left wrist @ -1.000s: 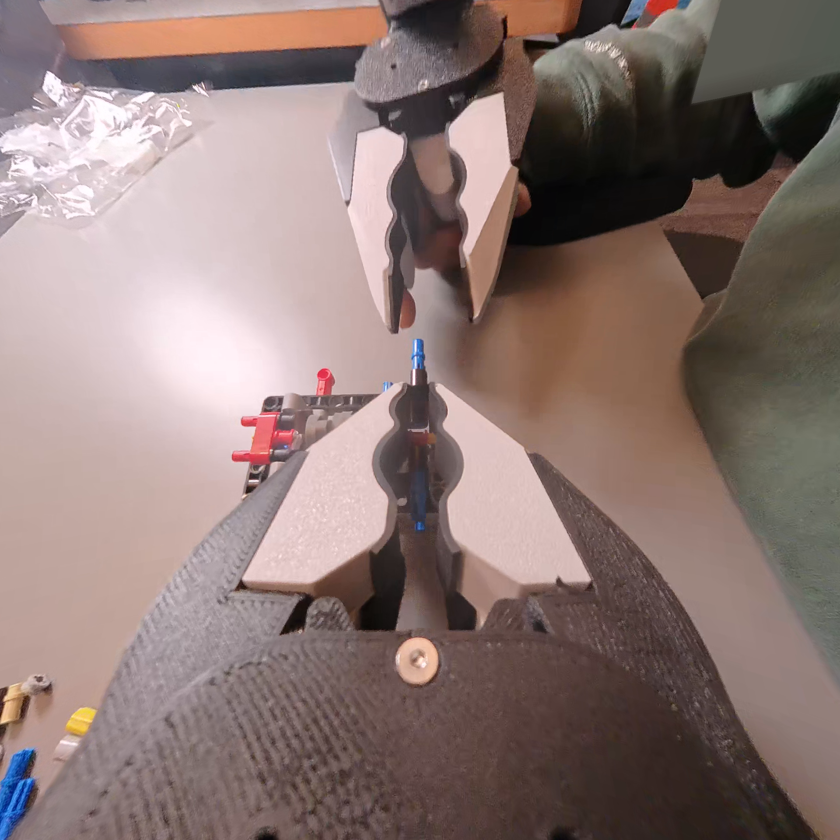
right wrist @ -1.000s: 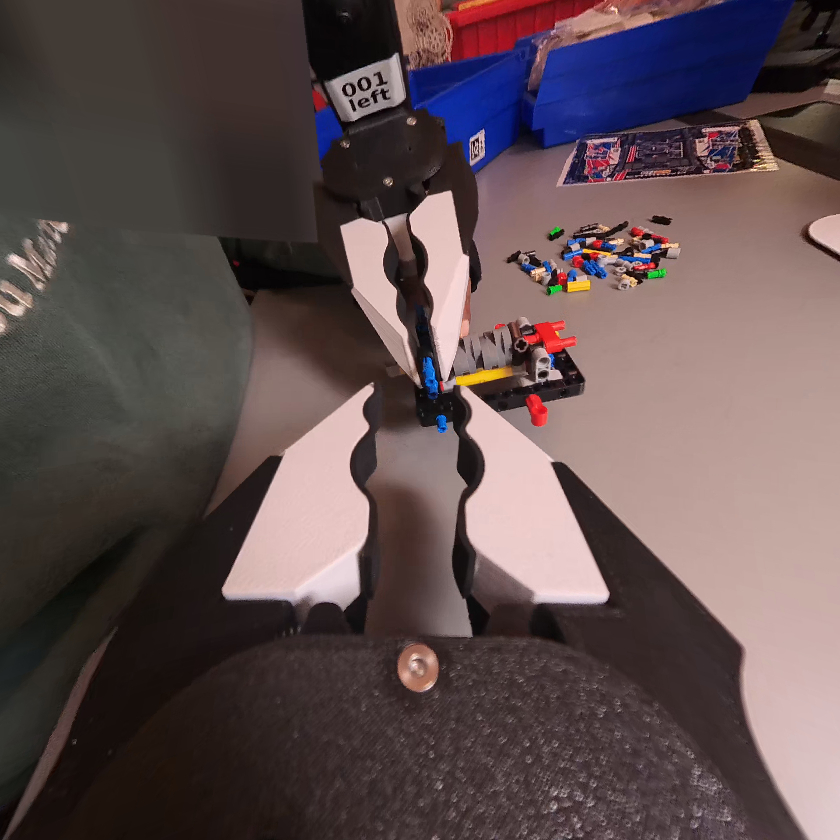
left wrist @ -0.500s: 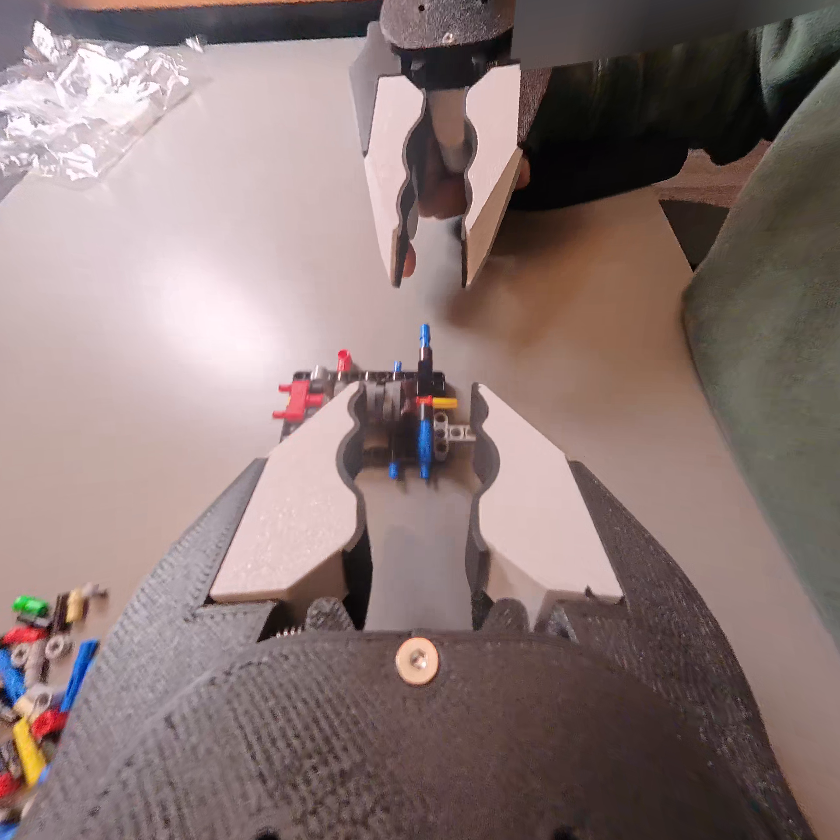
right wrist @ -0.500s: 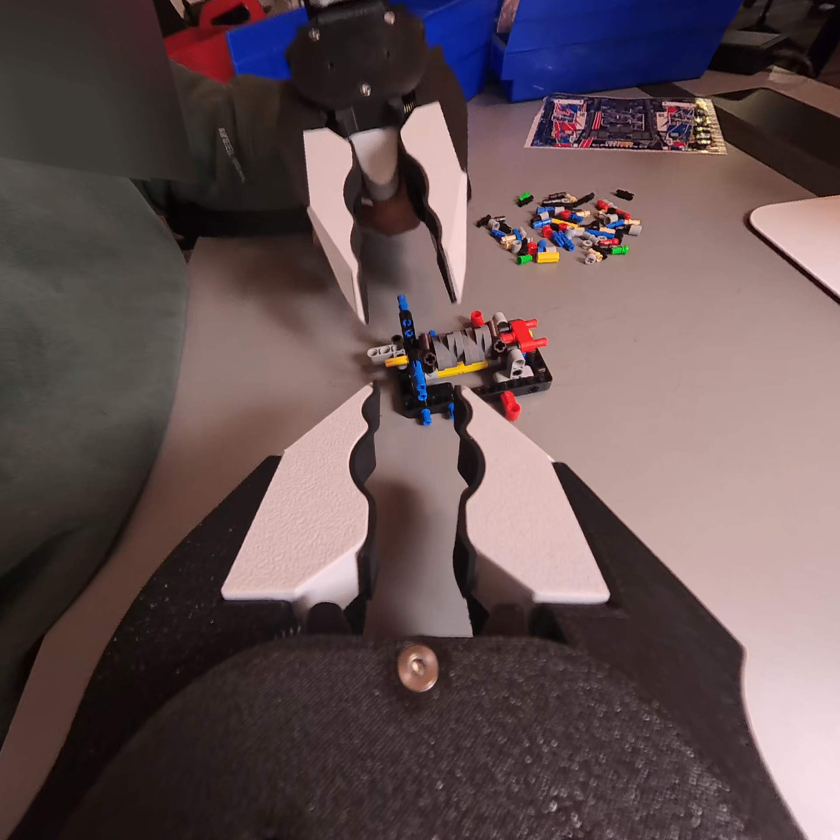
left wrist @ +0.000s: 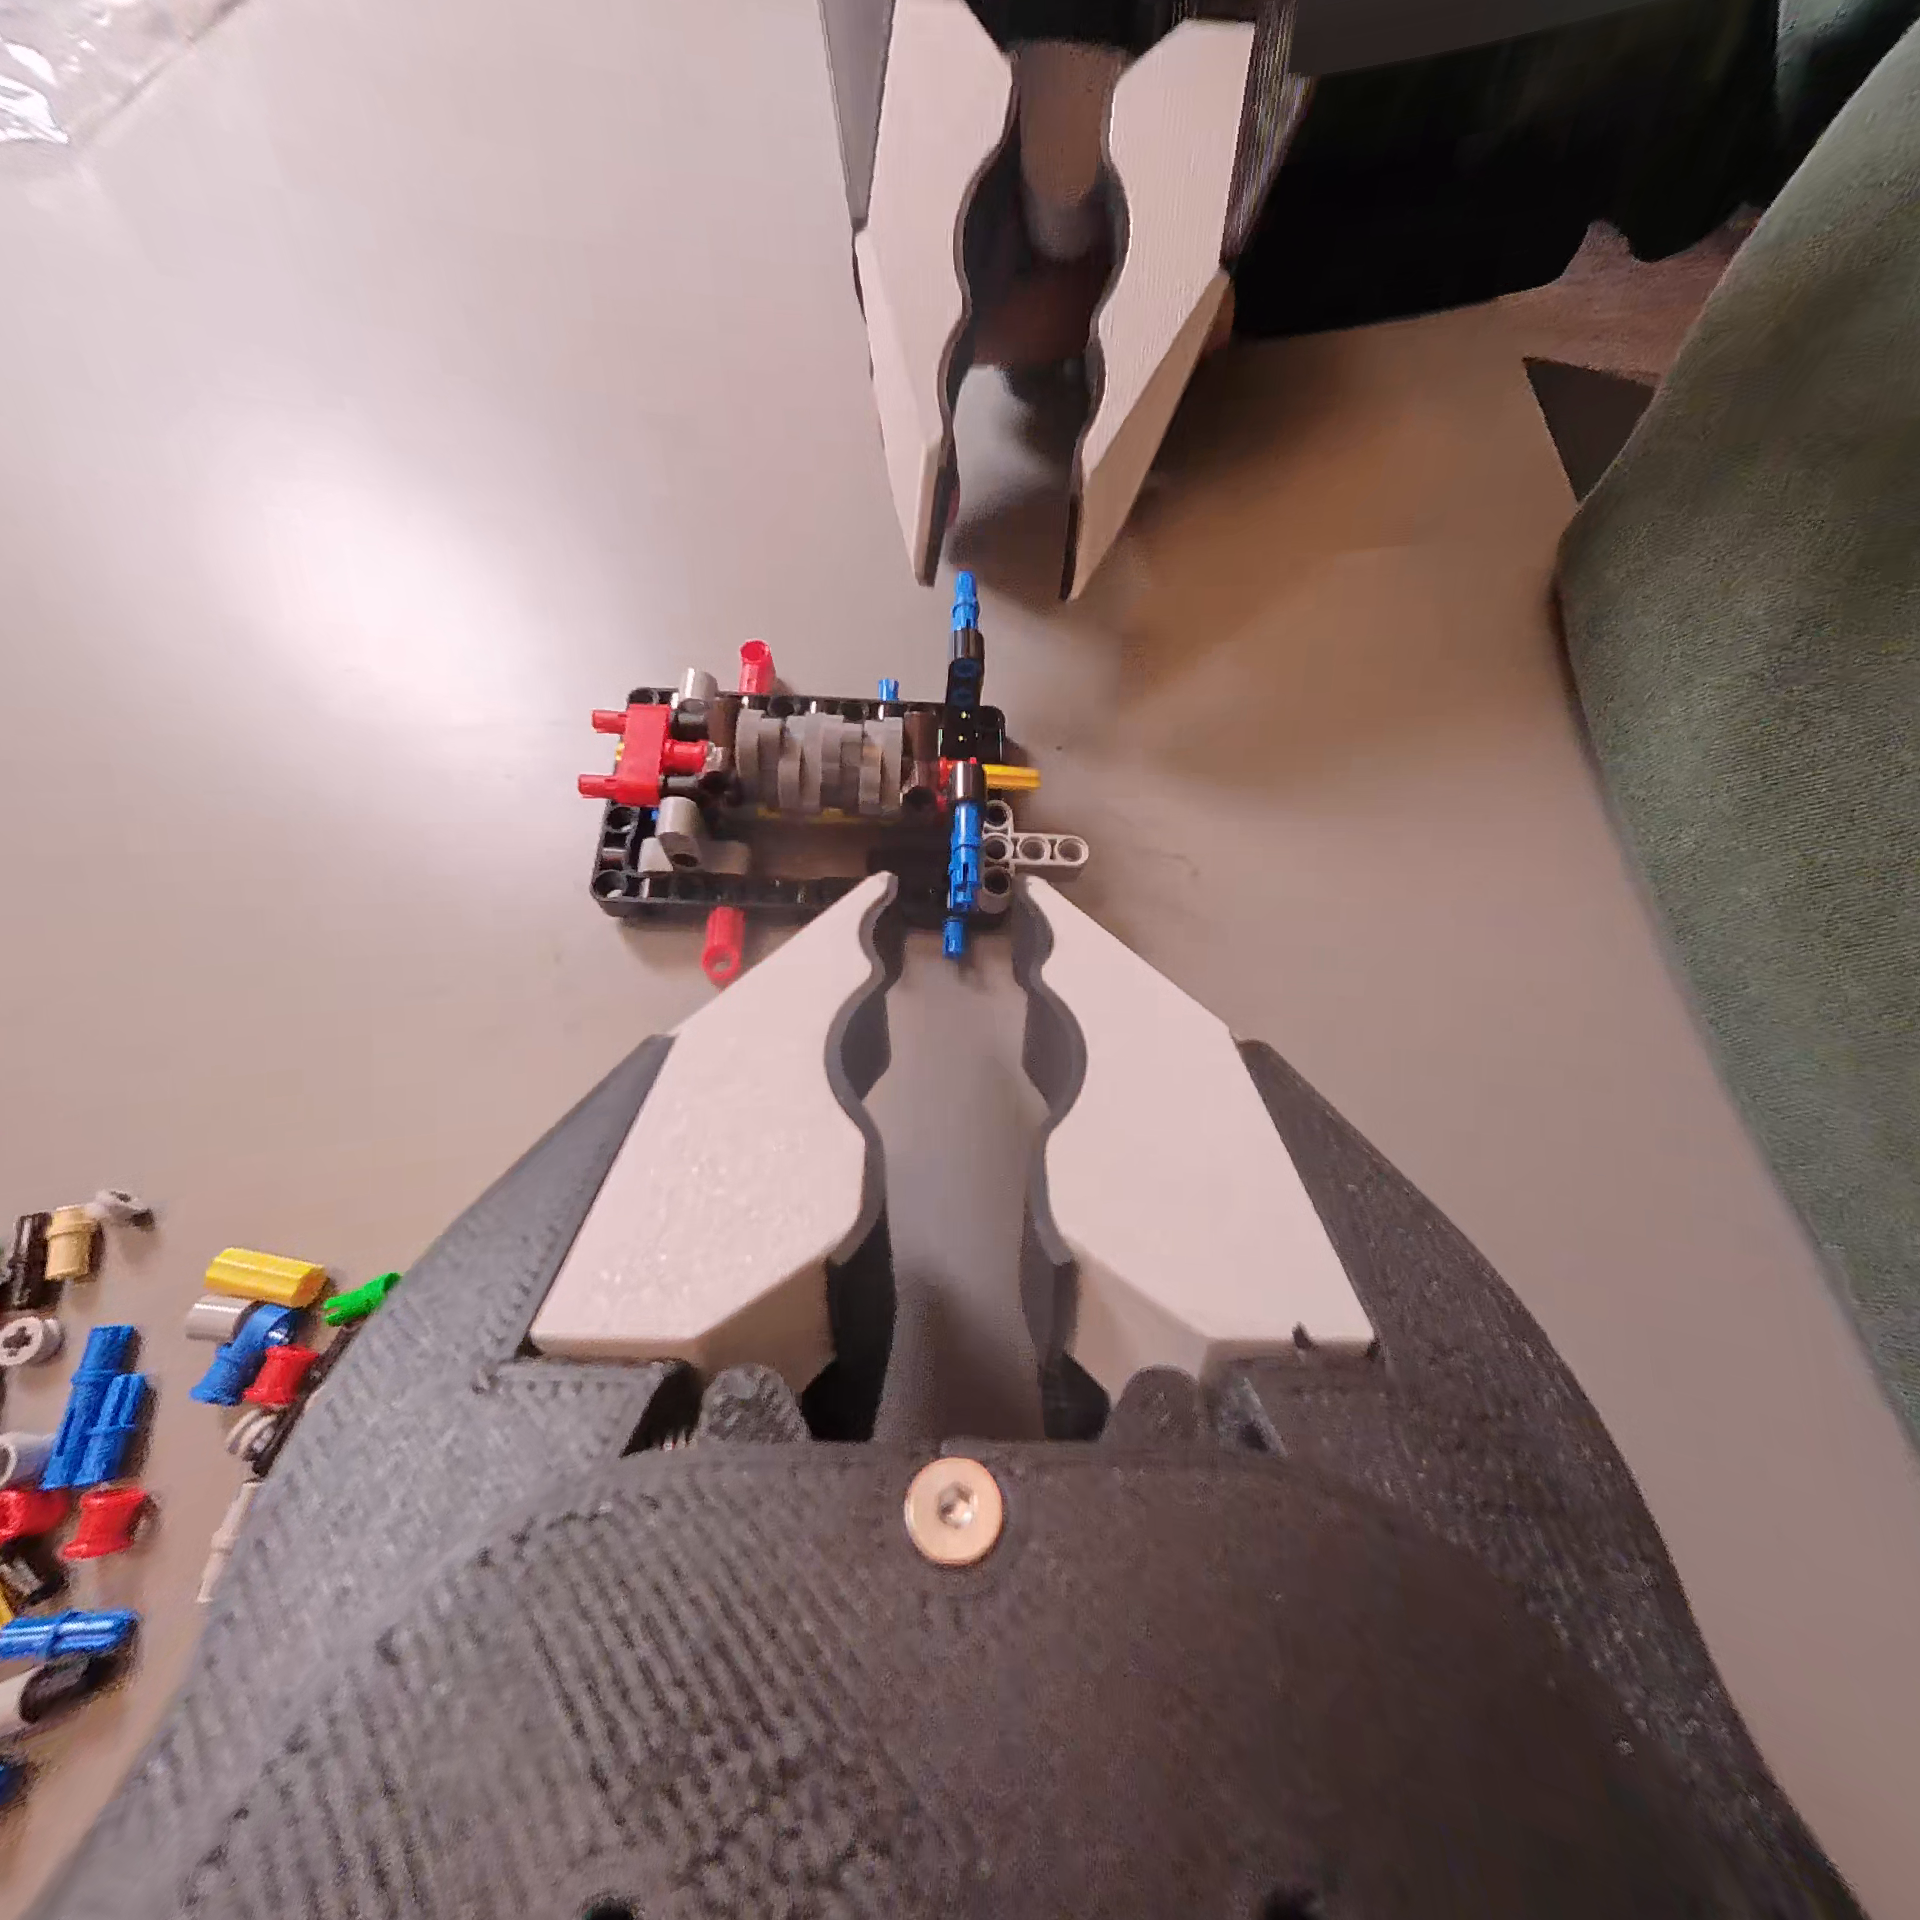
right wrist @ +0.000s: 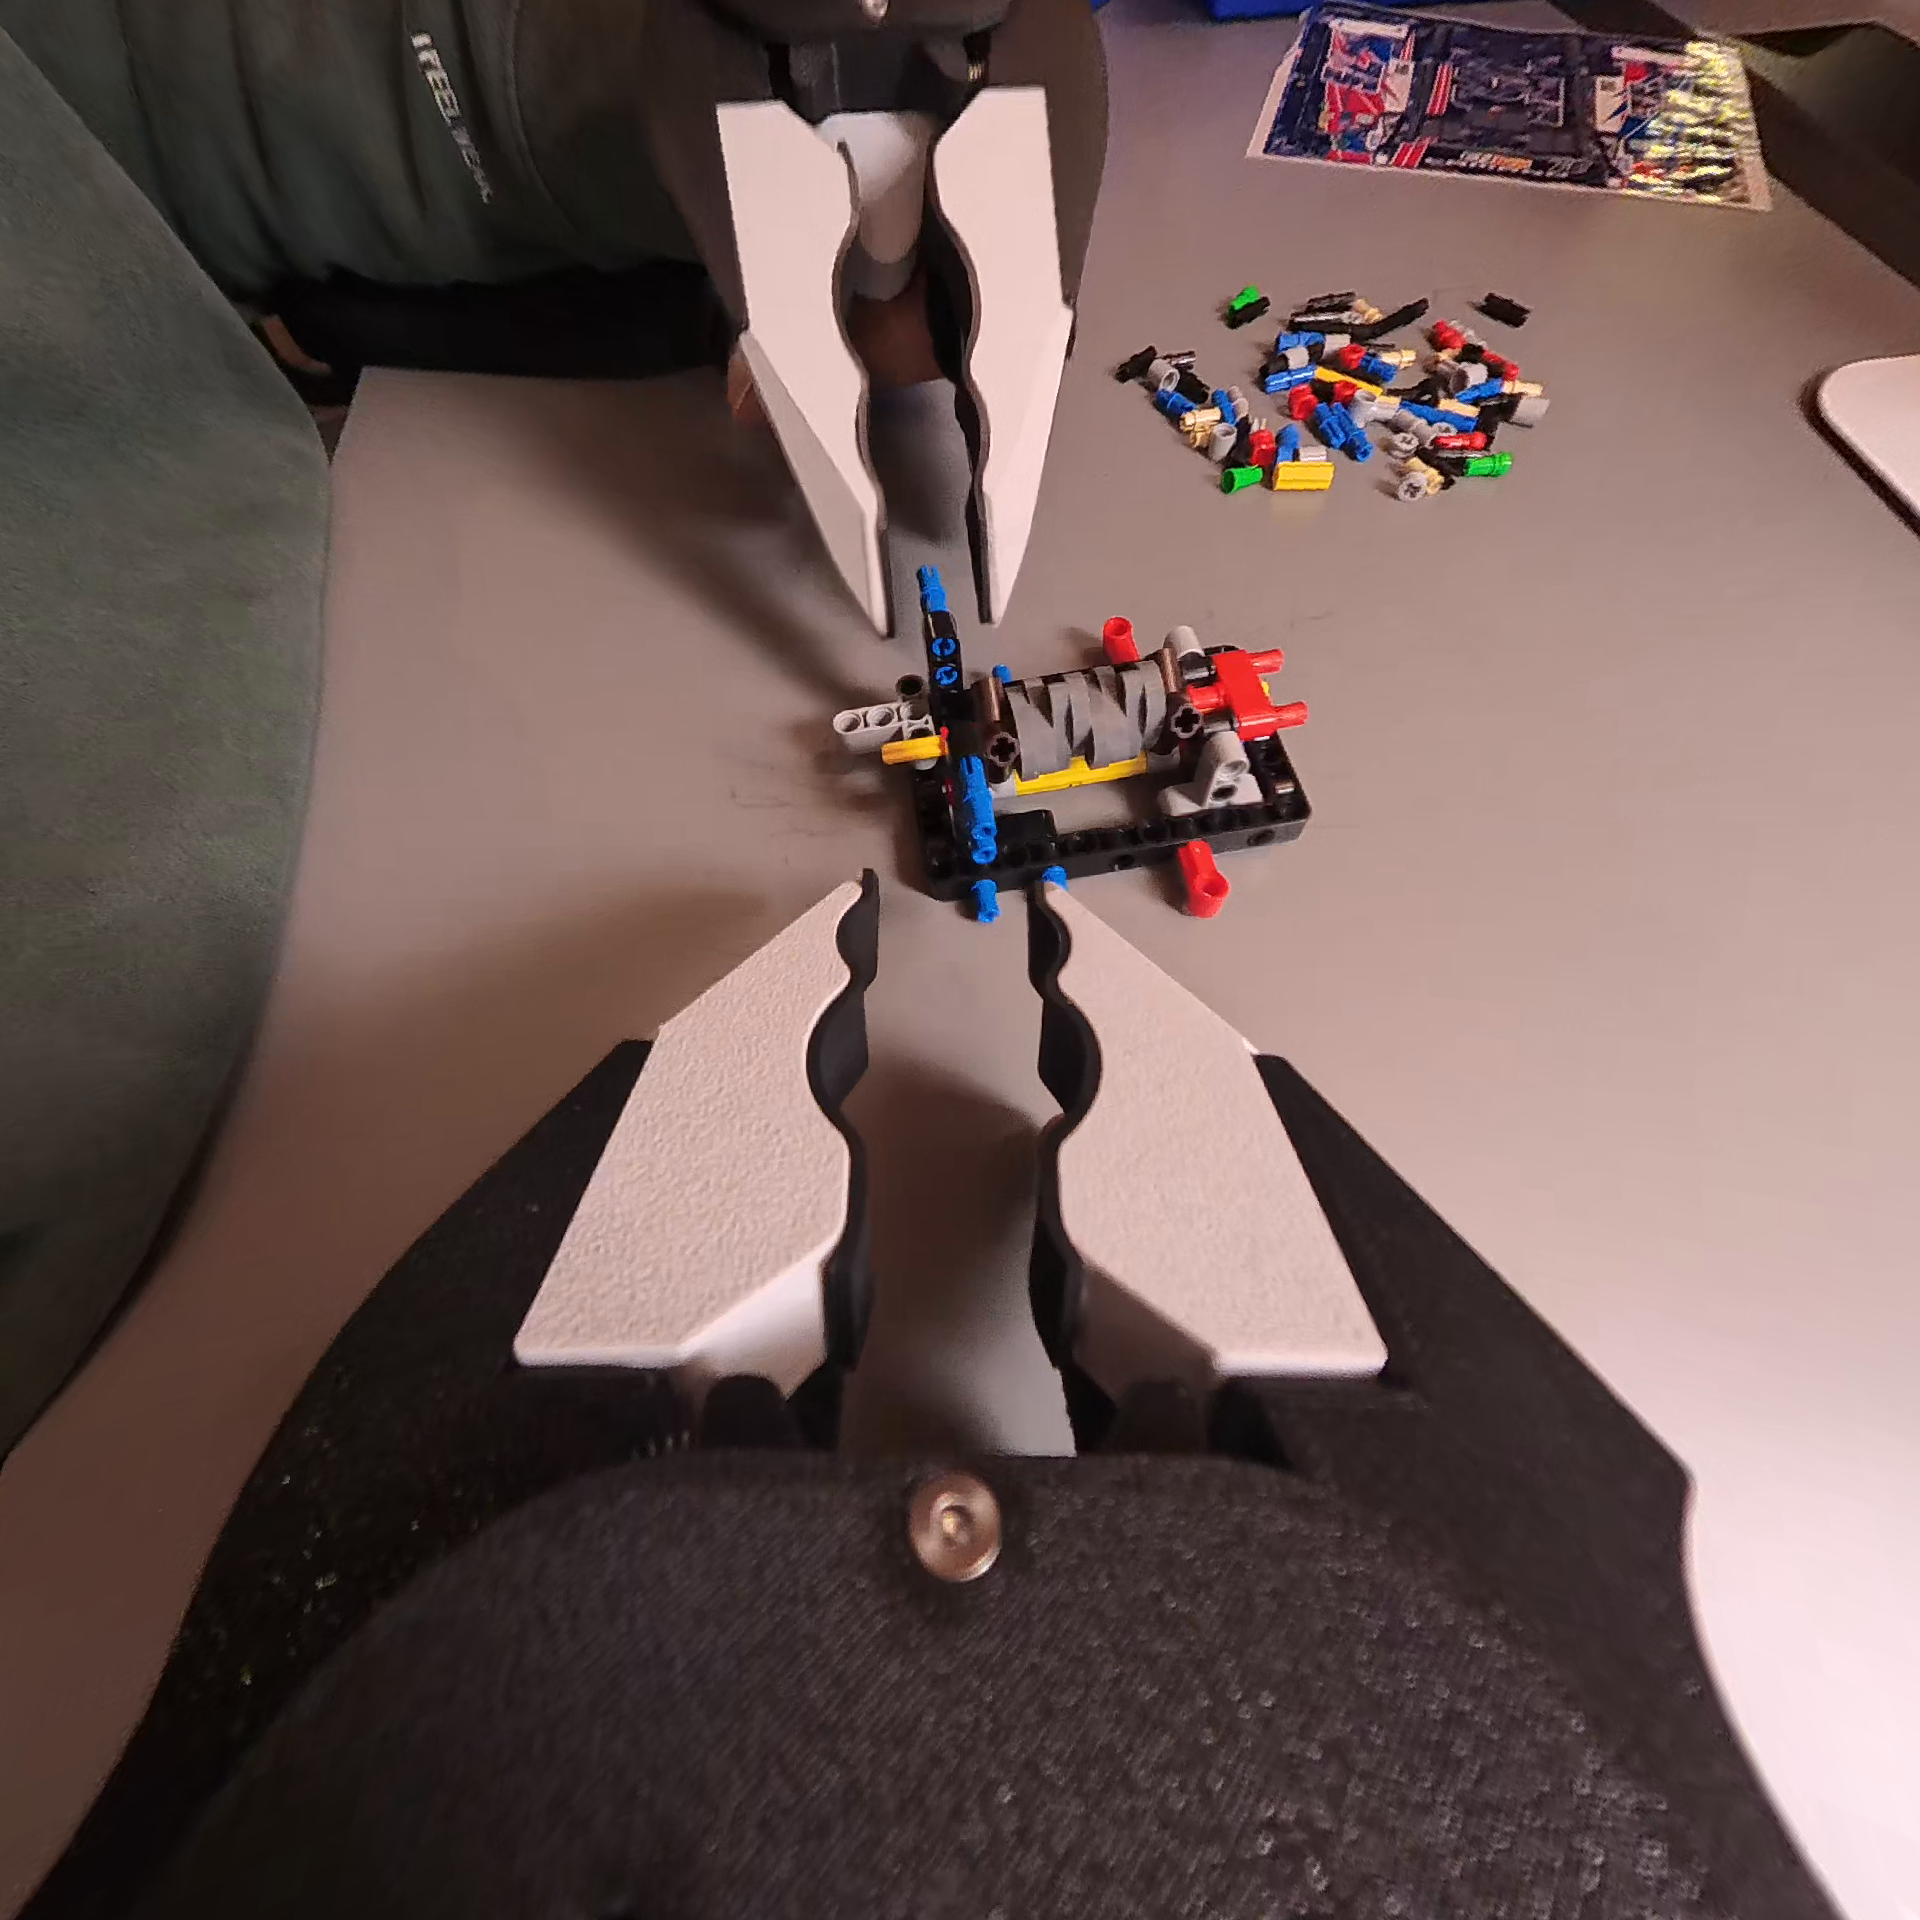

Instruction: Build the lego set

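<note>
Right wrist view: both grippers, left gripper [right wrist: 935, 623] and right gripper [right wrist: 951, 899], fingers apart and empty, flank lego build [right wrist: 1101, 758], probably lining up to grip its blue-pin end.

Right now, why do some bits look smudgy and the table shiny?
Left wrist view: the right gripper ahead is smeared, a pale glare patch lies on the table, and the loose pieces are soft. Right wrist view: the lego build is fairly sharp, picture edges blurry.

Grey table [right wrist: 1558, 935]: lego build [right wrist: 1101, 769], loose pieces [right wrist: 1351, 400], leaflet [right wrist: 1507, 99].
</note>
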{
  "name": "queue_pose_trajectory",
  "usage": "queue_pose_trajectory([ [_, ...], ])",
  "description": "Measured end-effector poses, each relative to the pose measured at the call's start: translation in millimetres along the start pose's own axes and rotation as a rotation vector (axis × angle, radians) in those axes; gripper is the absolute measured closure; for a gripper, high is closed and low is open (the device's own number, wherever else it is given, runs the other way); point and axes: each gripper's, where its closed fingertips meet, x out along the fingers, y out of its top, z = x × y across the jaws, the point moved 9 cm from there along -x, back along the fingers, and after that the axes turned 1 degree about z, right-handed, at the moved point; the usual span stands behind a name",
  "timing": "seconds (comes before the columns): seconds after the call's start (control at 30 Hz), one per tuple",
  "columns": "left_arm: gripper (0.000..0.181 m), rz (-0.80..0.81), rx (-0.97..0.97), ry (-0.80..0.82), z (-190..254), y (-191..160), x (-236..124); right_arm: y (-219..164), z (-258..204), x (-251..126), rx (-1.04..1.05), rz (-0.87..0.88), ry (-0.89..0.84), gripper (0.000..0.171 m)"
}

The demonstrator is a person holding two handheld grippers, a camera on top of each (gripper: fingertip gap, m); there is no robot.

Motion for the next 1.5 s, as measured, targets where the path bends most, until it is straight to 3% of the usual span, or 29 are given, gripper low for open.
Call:
queue_pose_trajectory([
  [0.17, 0.178, 0.045, 0.007, -0.005, 2, 5, -5, 8, -2, 10, -0.039, 0.017, -0.041, 0.146],
  [0.43, 0.178, 0.048, 0.005, 0.011, 1, 5, -1, 22, -7, 24, -0.142, 0.1, -0.063, 0.155],
  [0.63, 0.178, 0.056, 0.009, 0.015, 2, 6, 2, 26, -5, 41, -0.167, 0.041, -0.045, 0.157],
  [0.73, 0.178, 0.058, 0.009, 0.009, 2, 6, 2, 27, -4, 44, -0.175, 0.032, -0.04, 0.165],
  [1.3, 0.179, 0.072, -0.055, -0.016, -1, 5, 3, 27, -3, 44, -0.178, 0.03, -0.038, 0.166],
  [1.5, 0.179, 0.094, -0.17, -0.082, -6, 3, 4, 27, -4, 44, -0.198, 0.032, -0.042, 0.166],
])
